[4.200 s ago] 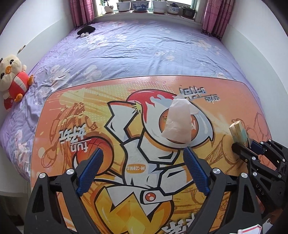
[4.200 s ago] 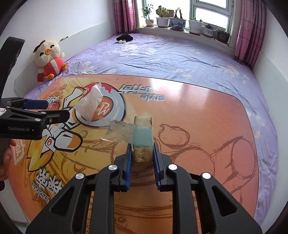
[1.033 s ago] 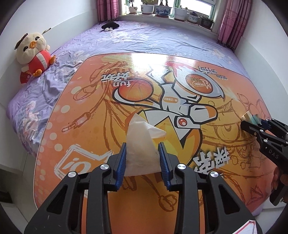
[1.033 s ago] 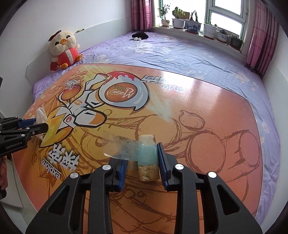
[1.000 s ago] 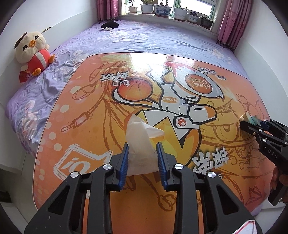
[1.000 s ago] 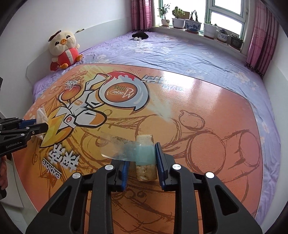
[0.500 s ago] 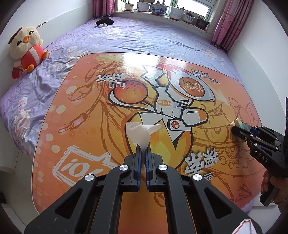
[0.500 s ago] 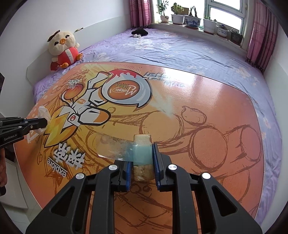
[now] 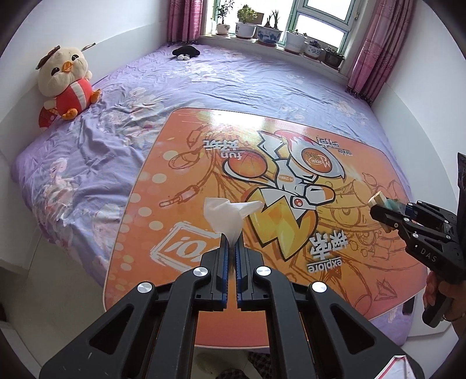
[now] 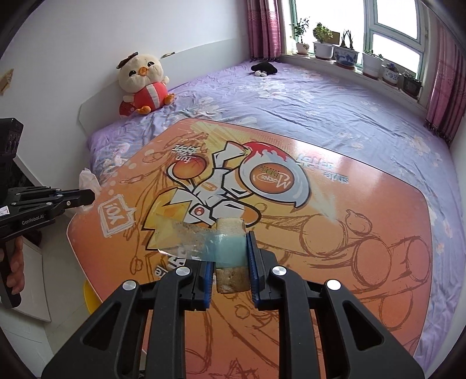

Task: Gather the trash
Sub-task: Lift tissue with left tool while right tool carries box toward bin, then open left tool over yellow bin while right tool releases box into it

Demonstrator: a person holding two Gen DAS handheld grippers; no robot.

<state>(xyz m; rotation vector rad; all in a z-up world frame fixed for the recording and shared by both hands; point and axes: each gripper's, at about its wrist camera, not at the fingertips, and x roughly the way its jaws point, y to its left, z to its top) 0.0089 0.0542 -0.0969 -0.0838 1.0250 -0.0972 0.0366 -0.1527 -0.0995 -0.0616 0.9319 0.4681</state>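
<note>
Left tool (image 9: 230, 247) clamped tight on a white tissue (image 9: 227, 217), pinched at its lower end, the rest fanning up and out past the fingertips (crumpled, free above the pads). It hangs over the near-left part of the orange desk (image 9: 186, 163), not touching the top. In the right wrist view the same tool (image 10: 87, 198) sits just off the desk's left edge, tissue (image 10: 87, 180) poking up from its tip.

Right tool (image 10: 228, 262) closed on a tan sponge-like block (image 10: 230, 280) with a clear, blue-tinted plastic wrapper (image 10: 201, 242) trailing left of the pads. Block is squeezed between both pads, held above the desk's near-right zone. From the left wrist view this tool (image 9: 378, 208) is near the desk's right edge, a hand (image 9: 437, 294) on its grip.

Desk top is bare printed graphic, glossy, rounded corners, lying on a purple bed (image 9: 262, 78). Near edge overhangs floor at the bottom of both views; white floor strip left of the bed.

Bed surface beyond the desk is wide open up to the window sill with potted plants (image 9: 262, 27). Plush chick (image 9: 65, 84) at the left wall, well apart from the desk. Small black item (image 9: 186, 52) near the sill.
</note>
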